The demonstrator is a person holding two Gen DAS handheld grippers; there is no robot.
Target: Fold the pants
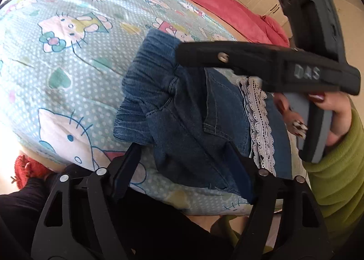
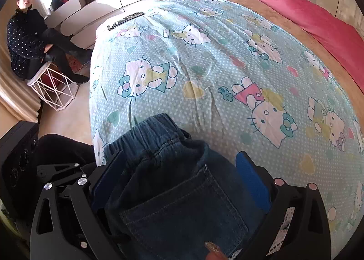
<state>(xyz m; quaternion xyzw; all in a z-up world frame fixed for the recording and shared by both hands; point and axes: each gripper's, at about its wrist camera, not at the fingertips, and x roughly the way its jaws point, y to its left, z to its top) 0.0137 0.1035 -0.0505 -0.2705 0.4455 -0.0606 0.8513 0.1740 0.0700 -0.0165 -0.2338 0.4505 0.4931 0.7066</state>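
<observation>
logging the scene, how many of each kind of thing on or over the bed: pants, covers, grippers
pants: 1, denim, with white lace trim
bed covers: 2, cartoon cat sheet and pink blanket
grippers: 2, left gripper and right gripper
total: 5

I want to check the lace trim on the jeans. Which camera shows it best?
The left wrist view: the white lace trim runs in full along the jeans. The right wrist view catches only a scrap behind the finger.
</observation>
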